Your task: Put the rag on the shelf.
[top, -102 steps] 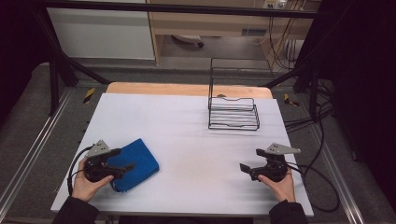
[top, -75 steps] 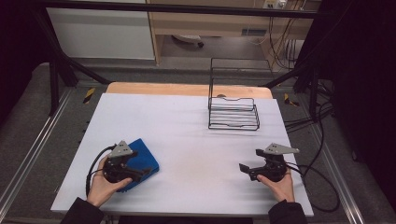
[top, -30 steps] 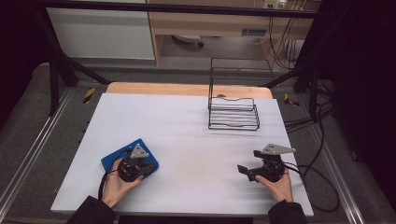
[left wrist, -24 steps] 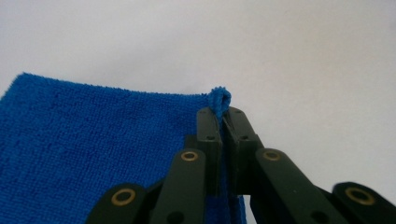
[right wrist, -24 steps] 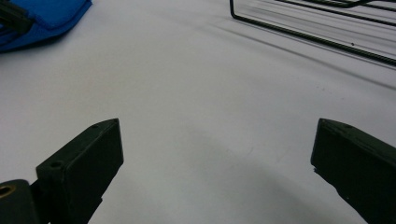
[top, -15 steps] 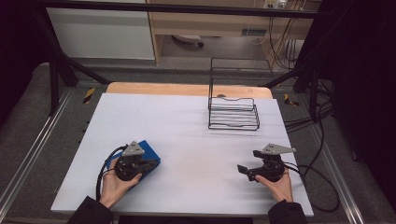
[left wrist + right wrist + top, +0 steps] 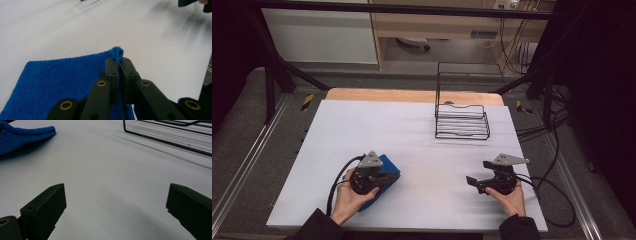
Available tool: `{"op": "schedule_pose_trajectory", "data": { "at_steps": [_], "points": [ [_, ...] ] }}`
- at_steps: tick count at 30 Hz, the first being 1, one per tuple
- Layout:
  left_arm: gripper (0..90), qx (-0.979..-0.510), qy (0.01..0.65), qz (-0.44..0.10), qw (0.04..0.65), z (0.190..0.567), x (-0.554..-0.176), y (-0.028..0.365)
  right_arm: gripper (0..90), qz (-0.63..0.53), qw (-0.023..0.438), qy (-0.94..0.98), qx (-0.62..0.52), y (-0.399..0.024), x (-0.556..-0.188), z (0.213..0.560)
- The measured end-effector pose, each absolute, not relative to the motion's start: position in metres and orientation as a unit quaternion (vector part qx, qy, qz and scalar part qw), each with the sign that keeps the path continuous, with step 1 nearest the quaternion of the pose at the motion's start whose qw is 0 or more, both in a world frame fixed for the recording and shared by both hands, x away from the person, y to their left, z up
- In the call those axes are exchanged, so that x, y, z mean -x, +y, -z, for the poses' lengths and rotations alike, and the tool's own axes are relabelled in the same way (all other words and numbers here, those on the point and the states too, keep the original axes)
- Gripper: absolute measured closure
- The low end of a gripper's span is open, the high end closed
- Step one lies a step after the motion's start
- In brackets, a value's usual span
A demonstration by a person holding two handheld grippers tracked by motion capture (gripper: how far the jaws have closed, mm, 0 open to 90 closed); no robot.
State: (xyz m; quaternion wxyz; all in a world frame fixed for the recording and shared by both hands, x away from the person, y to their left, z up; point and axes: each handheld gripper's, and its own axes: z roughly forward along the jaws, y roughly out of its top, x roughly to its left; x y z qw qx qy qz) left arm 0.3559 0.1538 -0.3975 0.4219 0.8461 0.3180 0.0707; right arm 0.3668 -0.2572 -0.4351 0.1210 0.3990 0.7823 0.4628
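A blue cloth point(image 7: 388, 168) lies folded at the front left of the white table point(image 7: 412, 135). My left gripper point(image 7: 389, 178) is over it, shut on a corner of the blue cloth point(image 7: 117, 53), which pokes out as a small fold above the black fingertips point(image 7: 111, 66). The rest of the cloth spreads below and to the left in the left gripper view. My right gripper point(image 7: 472, 181) rests at the front right, open, with bare table between its jaws. The cloth's folded edge point(image 7: 27, 135) lies far off at the upper left of the right gripper view.
A black wire rack point(image 7: 462, 112) stands at the back right of the table; its base wires point(image 7: 165, 140) cross the top of the right gripper view. Cables point(image 7: 557, 190) trail off the table's right side. A wooden strip point(image 7: 412, 96) runs along the far edge.
My left gripper has moved right and up, carrying the pinched corner over the cloth, so the cloth looks folded and narrower. The right gripper has stayed put.
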Motion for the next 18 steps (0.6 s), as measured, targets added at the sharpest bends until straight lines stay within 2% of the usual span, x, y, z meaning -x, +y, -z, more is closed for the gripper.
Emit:
{"op": "schedule_pose_trajectory", "data": {
  "at_steps": [10,18],
  "points": [
    [85.0,-0.86,0.303,-0.057,0.406,0.403,-0.367,0.099,3.6,-0.465,0.122,0.782,-0.398,-0.258,-0.366,0.434],
    [82.1,-0.89,0.277,-0.04,0.36,0.422,-0.367,0.089,4.2,-0.464,0.126,0.782,-0.396,-0.257,-0.366,0.434]
  ]
}}
